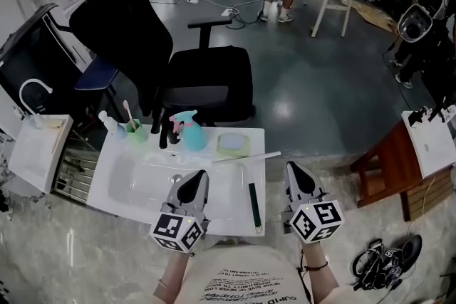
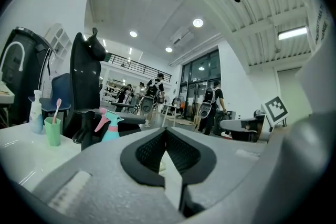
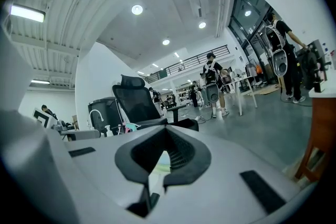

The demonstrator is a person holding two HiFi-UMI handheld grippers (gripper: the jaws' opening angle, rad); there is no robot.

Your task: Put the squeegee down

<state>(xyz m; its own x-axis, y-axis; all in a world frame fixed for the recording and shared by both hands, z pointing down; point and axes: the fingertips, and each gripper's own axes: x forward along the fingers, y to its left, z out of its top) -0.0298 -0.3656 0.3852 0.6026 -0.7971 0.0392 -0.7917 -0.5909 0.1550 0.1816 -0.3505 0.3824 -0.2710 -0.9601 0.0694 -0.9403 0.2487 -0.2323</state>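
A dark green narrow squeegee [image 1: 254,206] lies flat on the right part of the white sink top [image 1: 128,204], pointing away from me. No gripper touches it. My left gripper [image 1: 200,179] hovers over the front of the sink top, just left of the squeegee, with its jaws together and nothing between them. My right gripper [image 1: 293,173] hangs off the sink top's right edge, over the floor, also shut and empty. In the left gripper view the left gripper [image 2: 166,131] shows closed tips, and in the right gripper view the right gripper [image 3: 166,131] does too.
A thin pale rod [image 1: 246,156], a green-blue sponge [image 1: 233,144], a teal spray bottle [image 1: 191,130], a green cup [image 1: 135,129] with a toothbrush and a white bottle [image 1: 108,124] line the back. A black office chair [image 1: 206,78] stands behind, a wooden stool [image 1: 388,167] to the right.
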